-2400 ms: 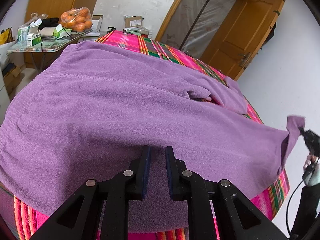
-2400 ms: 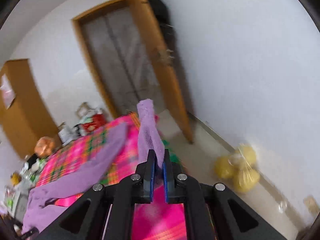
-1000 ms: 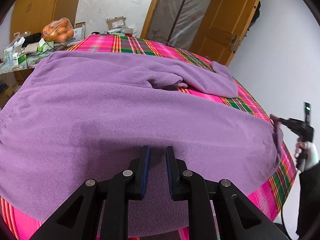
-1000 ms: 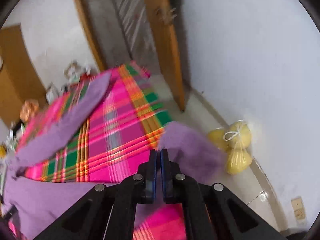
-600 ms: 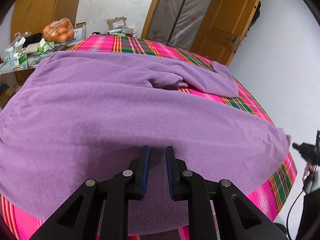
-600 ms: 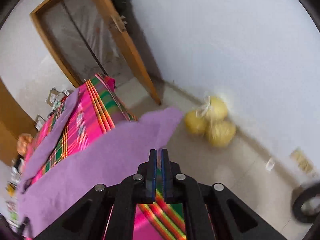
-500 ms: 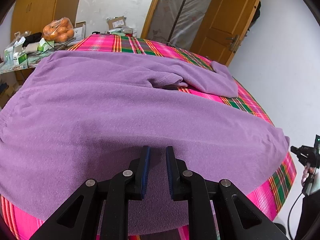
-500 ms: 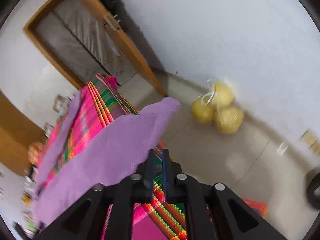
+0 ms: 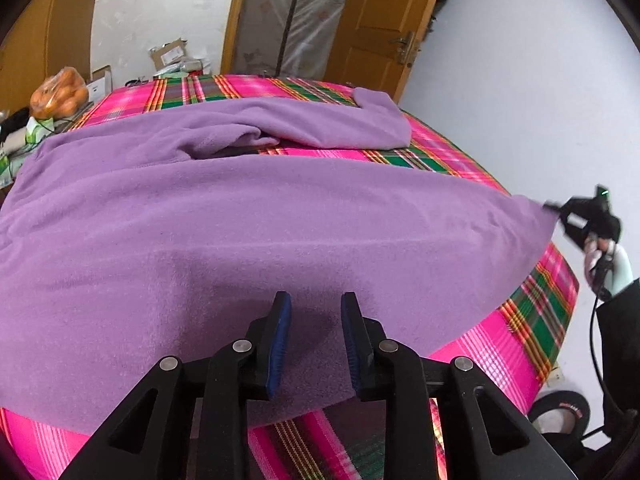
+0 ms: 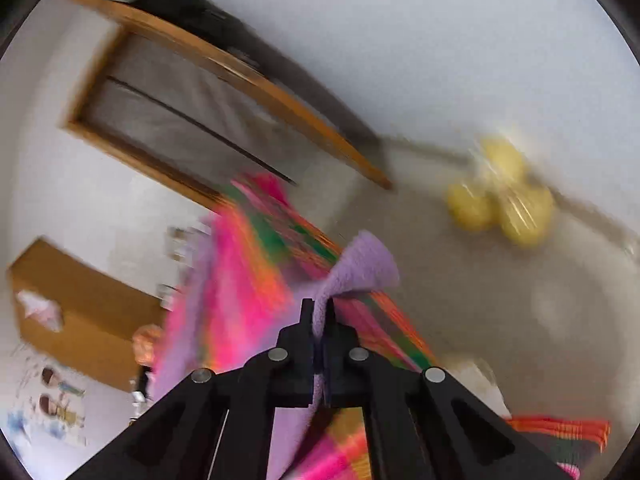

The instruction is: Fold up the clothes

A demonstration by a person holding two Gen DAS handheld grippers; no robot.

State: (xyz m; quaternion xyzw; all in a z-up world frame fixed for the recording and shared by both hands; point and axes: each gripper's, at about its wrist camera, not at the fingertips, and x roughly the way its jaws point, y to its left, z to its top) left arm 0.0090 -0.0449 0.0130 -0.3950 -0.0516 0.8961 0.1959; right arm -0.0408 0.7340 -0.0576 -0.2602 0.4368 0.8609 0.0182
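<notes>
A purple fleece garment lies spread flat over a bench covered by a pink, green and orange plaid cloth. One sleeve lies folded across the far side of the bench.

The left tongs hover low over the near hem of the garment. Their blue-padded fingers are opening, wider apart than half a second ago, and nothing is pinched between them; the fleece lies beneath them. The left view has also shifted, so more of the cloth's right edge shows than before.

The right tongs are clamped shut on the right corner of the garment, with a tuft of fleece sticking out past the fingertips. Half a second ago that corner lay loose on the bench edge, and the right tongs were apart from it. In the left view the right tongs now touch the tip of the stretched corner at the bench's right edge, with a hand behind them.

The right view is motion-blurred. It shows a wooden door and a bag of yellow fruit on the floor by the white wall.
</notes>
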